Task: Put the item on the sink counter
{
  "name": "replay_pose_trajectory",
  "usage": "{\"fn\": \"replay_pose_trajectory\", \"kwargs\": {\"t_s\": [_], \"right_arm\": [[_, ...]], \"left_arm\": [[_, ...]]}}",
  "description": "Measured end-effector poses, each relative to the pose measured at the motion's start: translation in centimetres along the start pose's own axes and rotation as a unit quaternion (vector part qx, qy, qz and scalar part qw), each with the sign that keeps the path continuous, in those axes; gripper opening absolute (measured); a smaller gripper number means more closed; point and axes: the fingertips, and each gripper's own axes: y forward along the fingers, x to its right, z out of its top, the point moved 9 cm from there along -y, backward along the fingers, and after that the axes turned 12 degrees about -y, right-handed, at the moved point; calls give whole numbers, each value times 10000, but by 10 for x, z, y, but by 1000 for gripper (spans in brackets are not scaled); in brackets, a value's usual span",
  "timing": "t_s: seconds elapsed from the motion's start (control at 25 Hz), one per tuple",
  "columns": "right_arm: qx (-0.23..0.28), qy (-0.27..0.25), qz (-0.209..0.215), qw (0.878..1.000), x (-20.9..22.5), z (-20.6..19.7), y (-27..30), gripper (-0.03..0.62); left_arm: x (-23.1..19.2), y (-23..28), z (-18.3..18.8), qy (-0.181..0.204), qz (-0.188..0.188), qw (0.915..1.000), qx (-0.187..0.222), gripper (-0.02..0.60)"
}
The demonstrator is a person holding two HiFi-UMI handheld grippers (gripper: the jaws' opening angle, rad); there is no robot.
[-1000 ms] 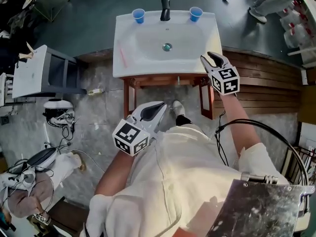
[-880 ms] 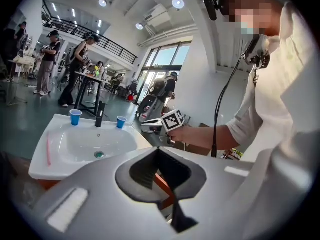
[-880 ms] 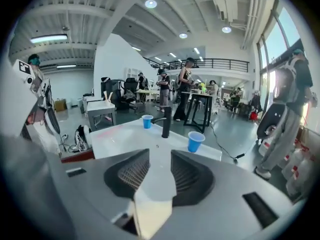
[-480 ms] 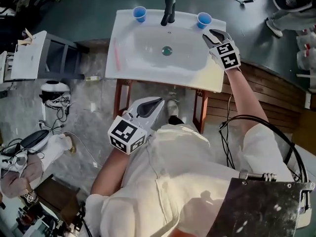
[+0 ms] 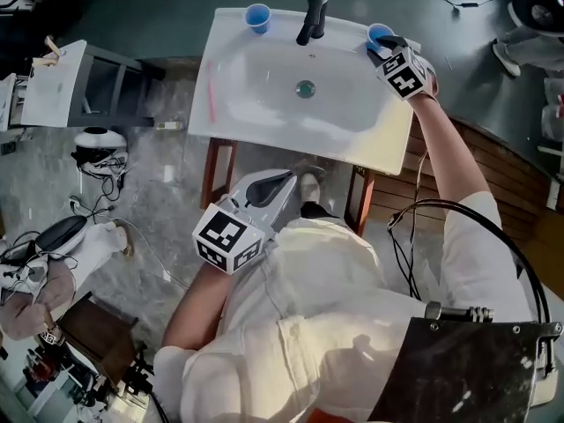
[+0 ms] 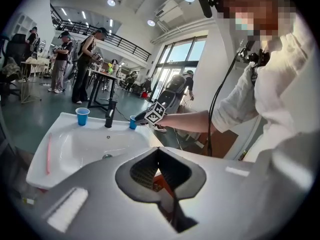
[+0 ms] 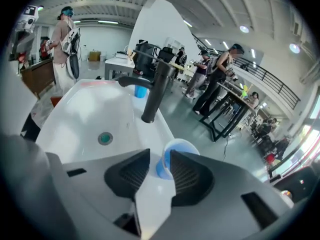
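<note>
- Cup (image 5: 381, 33): blue, upright, on the far right corner of the desk (image 5: 352, 144), right of the faucet (image 5: 313, 18). A second cup (image 5: 257, 16) stands to the faucet's left.
- Right hand-held gripper (image 5: 381, 49): arm stretched out over the desk's right edge, probably so that the jaws meet the cup side-on.
- Jaw state, right: released, a little apart. The cup's near wall sits in the gap and its rim shows past one jaw. No squeeze on the wall shows, so this reads as a reach and not a hold.
- Cup to gripper: at the jaw tips, either touching or just beside them; I cannot tell which.
- Left hand-held gripper (image 5: 291, 183): clenched, tips meeting, nothing between them. It is held low by the body, well apart from the desk, and seems parked as unneeded.
- Status: the cup stands on the desk.
</note>
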Motion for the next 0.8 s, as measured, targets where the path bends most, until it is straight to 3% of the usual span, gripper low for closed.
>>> {"fn": "replay_pose_trajectory", "kwargs": {"t_s": [0.2, 0.32, 0.52, 0.8], "right_arm": [[-235, -217, 222, 9992, 5, -2, 15, 115], [-295, -248, 311, 9988, 7, -3, 20, 70], [-303, -183, 297, 9989, 5, -4, 19, 28], [-171, -83, 260, 9995, -12, 9, -3, 25]], "left_arm": [[-3, 0, -2, -97, 31, 9999, 9, 6], [-8, 0, -3, -129, 44, 9999, 35, 6], [-12, -5, -3, -151, 72, 9998, 75, 6], [-10, -22, -13, -101, 10, 9999, 118, 5]]}}
